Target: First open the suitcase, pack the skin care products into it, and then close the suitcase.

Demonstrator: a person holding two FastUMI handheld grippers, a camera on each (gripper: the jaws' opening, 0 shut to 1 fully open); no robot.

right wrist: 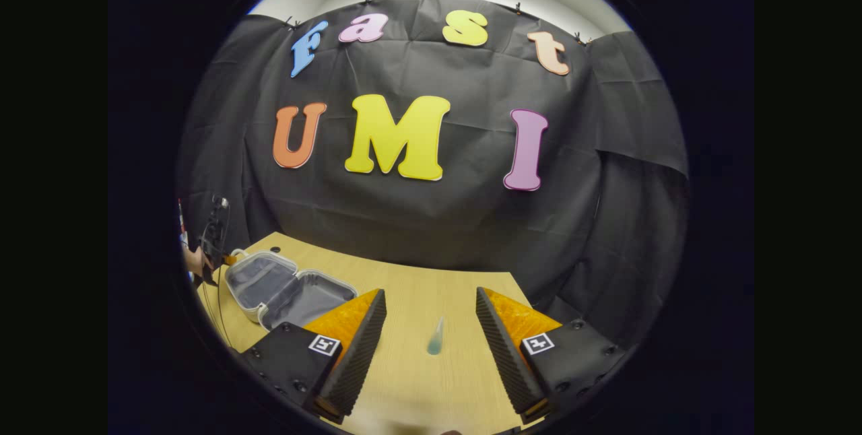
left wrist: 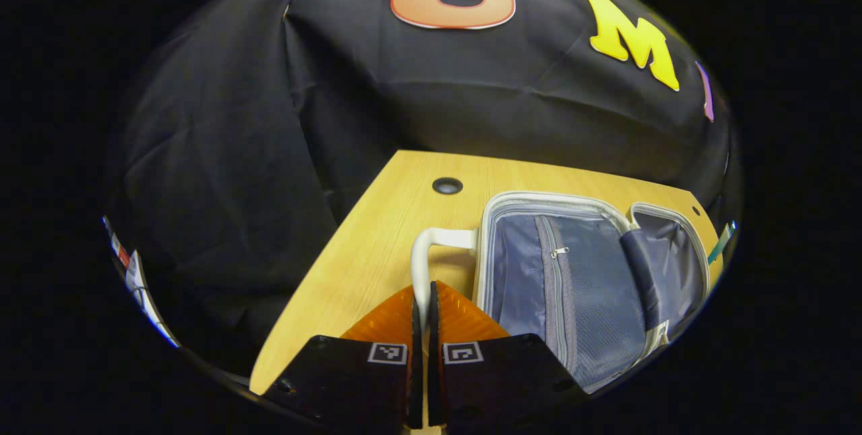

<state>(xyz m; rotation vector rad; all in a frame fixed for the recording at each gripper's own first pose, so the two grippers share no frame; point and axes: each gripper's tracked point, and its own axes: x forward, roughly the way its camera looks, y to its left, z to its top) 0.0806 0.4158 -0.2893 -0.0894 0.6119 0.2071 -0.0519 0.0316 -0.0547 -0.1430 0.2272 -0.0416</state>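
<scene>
The small white suitcase [left wrist: 579, 273] lies open on the wooden table [left wrist: 377, 233], its grey-blue lining and zip pocket facing up. My left gripper [left wrist: 423, 307] is shut on the suitcase's white handle [left wrist: 431, 253], which runs between the two fingers. In the right gripper view the same open suitcase [right wrist: 286, 290] sits at the far left of the table [right wrist: 417, 287], with a hand and the other gripper [right wrist: 212, 240] at its left end. My right gripper [right wrist: 431, 317] stands wide open above the table, and a small teal skin care tube [right wrist: 436, 339] lies on the wood between its fingers.
Black cloth walls close the booth behind and beside the table. A round cable hole [left wrist: 447, 185] sits near the table's far edge. Bare wood stretches between the suitcase and the tube.
</scene>
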